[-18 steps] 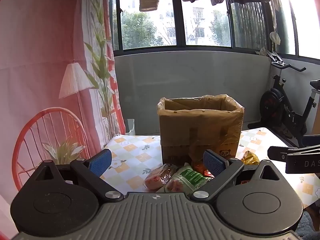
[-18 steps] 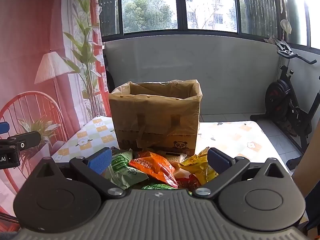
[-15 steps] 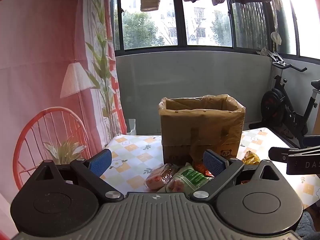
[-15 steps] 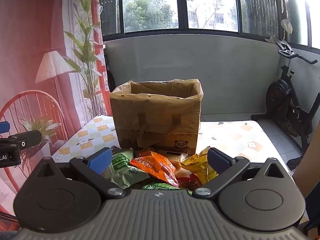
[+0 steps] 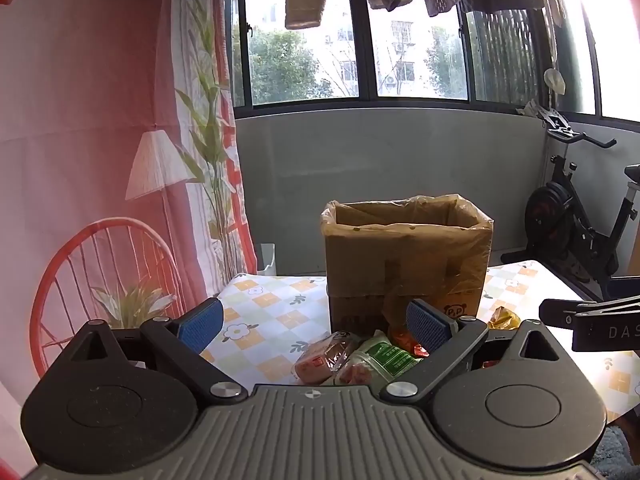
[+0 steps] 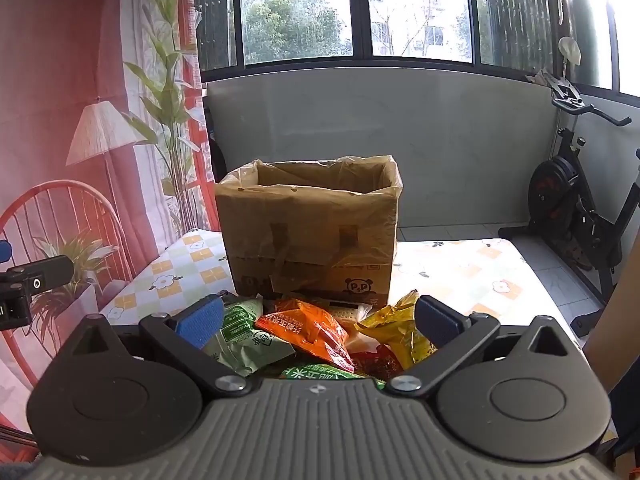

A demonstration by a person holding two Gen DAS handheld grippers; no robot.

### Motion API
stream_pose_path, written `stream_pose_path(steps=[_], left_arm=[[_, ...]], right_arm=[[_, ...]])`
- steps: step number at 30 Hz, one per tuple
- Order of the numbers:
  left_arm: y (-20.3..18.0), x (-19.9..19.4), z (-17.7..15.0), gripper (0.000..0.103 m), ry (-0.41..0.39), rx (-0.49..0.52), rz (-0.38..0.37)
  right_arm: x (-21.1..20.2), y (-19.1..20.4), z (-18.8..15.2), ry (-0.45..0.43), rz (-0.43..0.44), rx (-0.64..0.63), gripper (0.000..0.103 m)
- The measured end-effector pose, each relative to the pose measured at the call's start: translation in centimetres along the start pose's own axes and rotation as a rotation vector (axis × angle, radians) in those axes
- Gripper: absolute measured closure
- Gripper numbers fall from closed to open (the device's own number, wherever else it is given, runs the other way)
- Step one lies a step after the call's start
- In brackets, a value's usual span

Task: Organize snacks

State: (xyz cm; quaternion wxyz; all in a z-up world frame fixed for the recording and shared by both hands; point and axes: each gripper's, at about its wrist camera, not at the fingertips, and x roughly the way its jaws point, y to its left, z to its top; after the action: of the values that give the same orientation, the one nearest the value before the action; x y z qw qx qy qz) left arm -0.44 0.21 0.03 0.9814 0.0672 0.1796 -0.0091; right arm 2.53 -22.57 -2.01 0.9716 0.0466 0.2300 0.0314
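The table [image 6: 460,276], covered in a checked floral cloth, carries everything. At its middle stands an open cardboard box [image 6: 310,232], lined with a clear plastic bag folded over its rim; the left wrist view shows the same box [image 5: 408,256] a little right of centre. An exercise bike [image 6: 576,208] stands on the floor to the right, beyond the table.

The snacks lie in a loose heap on the table just in front of the box. In the right wrist view a green packet [image 6: 244,336] lies at the left of the heap, an orange packet [image 6: 308,330] in the middle partly over the others, a yellow packet [image 6: 394,328] at the right, and a red packet [image 6: 376,360] low between the orange and yellow ones. In the left wrist view a pinkish packet [image 5: 320,360] lies nearest, touching a green-labelled packet [image 5: 380,360].

The left gripper [image 5: 314,326] is spread wide, with nothing between its blue pads, above the near edge of the heap. The right gripper [image 6: 318,322] is likewise wide apart and holds nothing, above the heap.
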Motion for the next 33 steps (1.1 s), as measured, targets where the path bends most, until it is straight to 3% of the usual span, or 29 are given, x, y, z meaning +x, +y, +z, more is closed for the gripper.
stream_pose_path(steps=[33], left_arm=[[0.38, -0.01, -0.32, 0.004, -0.004, -0.02, 0.015]], right_arm=[[-0.33, 0.1, -0.15, -0.02, -0.006, -0.004, 0.0]])
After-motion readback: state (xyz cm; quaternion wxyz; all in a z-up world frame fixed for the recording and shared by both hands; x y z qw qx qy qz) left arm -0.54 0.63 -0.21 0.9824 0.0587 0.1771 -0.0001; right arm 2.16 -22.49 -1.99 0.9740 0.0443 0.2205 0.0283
